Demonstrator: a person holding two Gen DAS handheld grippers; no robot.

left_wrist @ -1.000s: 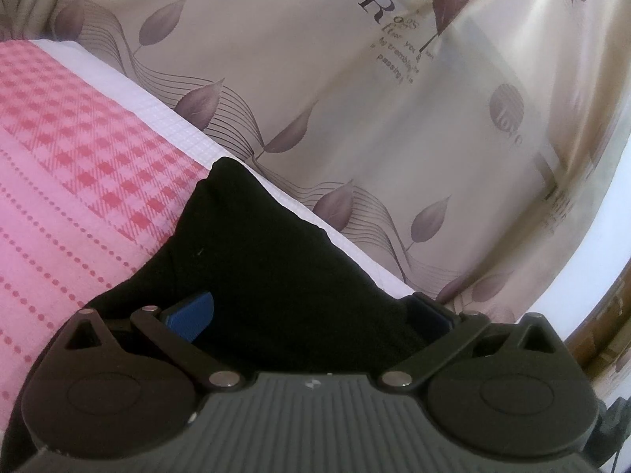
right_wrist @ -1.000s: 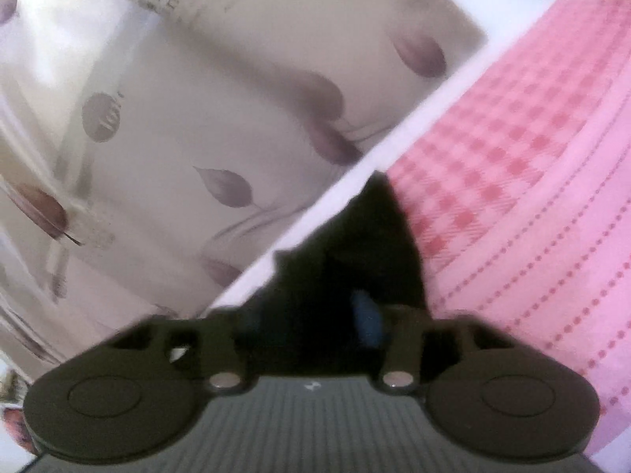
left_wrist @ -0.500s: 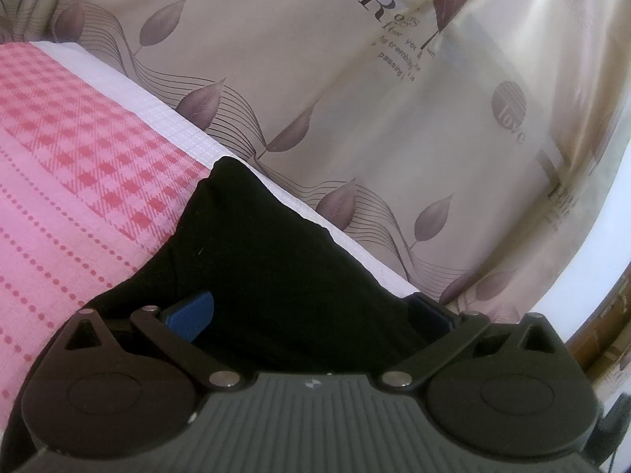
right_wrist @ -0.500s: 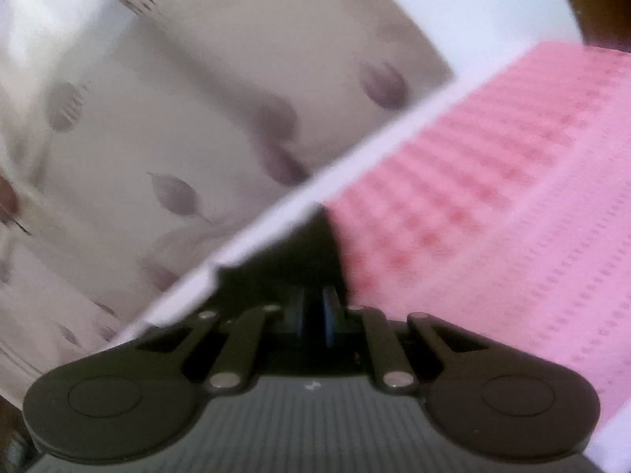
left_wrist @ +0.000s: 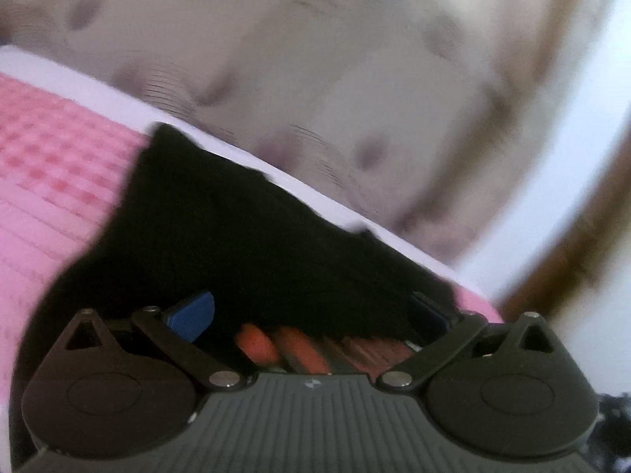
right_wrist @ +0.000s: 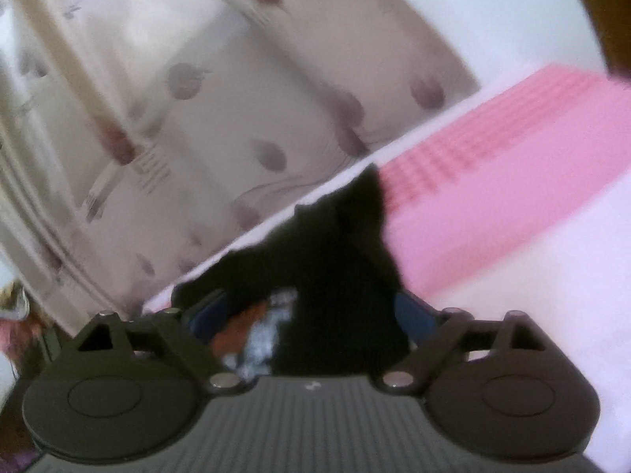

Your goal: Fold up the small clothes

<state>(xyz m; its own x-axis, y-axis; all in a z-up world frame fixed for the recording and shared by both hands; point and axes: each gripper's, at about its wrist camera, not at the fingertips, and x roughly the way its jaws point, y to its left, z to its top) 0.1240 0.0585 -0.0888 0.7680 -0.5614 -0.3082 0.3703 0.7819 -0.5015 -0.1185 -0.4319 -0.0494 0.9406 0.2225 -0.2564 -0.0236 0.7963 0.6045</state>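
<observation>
Black garment [left_wrist: 244, 244] is lying between both wide-open grippers [left_wrist: 311, 311] [right_wrist: 311, 311], neither gripping, risking slumping unfolded on the pink bedsheet [left_wrist: 47, 181].

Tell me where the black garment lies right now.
The black garment lies on the pink bedspread along its far edge by the leaf-print curtain, just ahead of the open jaws in both wrist views.

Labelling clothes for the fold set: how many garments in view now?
1. A black garment lies on the pink bed cover, at its white edge by the curtain. An orange-striped patch shows at its near edge, too blurred to name; more may be hidden.
</observation>
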